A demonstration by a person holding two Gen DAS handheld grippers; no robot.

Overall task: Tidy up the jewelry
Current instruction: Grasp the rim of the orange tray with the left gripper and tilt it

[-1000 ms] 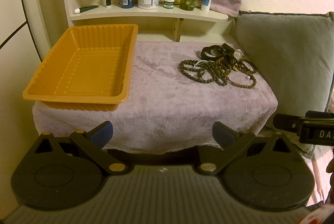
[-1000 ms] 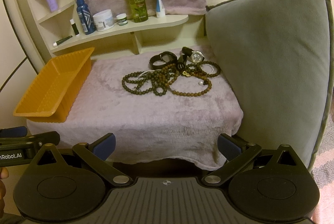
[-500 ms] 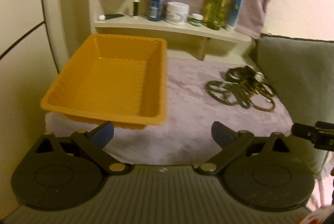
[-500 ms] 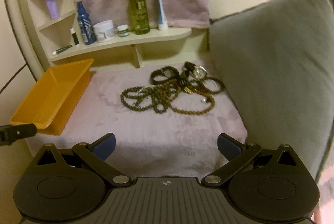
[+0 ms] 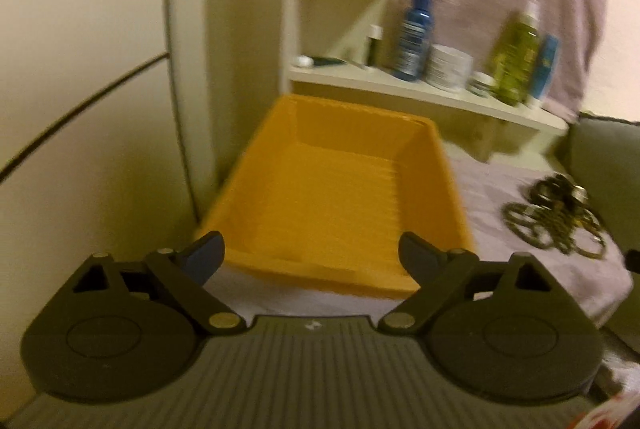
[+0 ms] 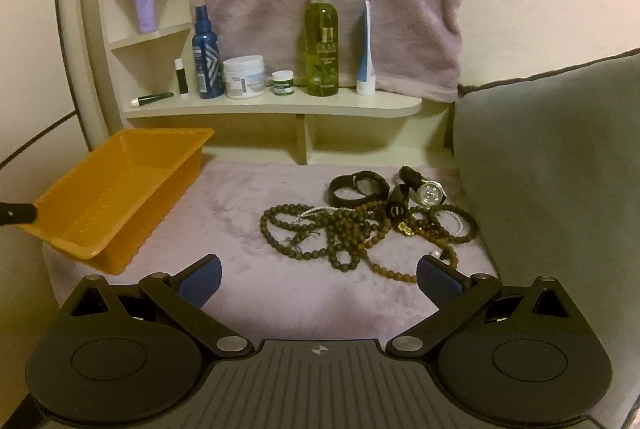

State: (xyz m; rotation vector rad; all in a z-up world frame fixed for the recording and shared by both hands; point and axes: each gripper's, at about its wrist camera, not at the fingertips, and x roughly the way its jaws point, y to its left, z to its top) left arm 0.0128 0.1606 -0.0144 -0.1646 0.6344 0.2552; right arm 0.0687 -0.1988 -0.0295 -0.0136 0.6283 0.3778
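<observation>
A tangle of dark beaded necklaces and bracelets [image 6: 360, 225] lies on a mauve towel [image 6: 248, 197], with a wristwatch [image 6: 430, 194] and a black band [image 6: 356, 187] behind it. My right gripper [image 6: 320, 275] hovers open and empty just in front of this pile. An empty orange tray [image 5: 340, 197] sits at the towel's left end. My left gripper [image 5: 312, 255] faces the tray's near rim, its jaws wide but closing, with the pads pressing on nothing. The pile [image 5: 556, 221] shows blurred at the right of the left wrist view. The tray [image 6: 160, 213] also shows in the right wrist view.
A cream shelf [image 6: 280, 105] behind holds a blue bottle [image 6: 206, 57], a white jar [image 6: 244, 77], a green spray bottle [image 6: 322, 41] and a tube. A mauve towel hangs above it. A grey cushion [image 6: 560, 157] walls the right side. A wall [image 5: 80, 69] closes the left.
The left gripper has swung left, bringing the tray from the left side to straight ahead and closer. Its fingers stand slightly narrower. The right gripper has moved nearer to the jewelry pile.
</observation>
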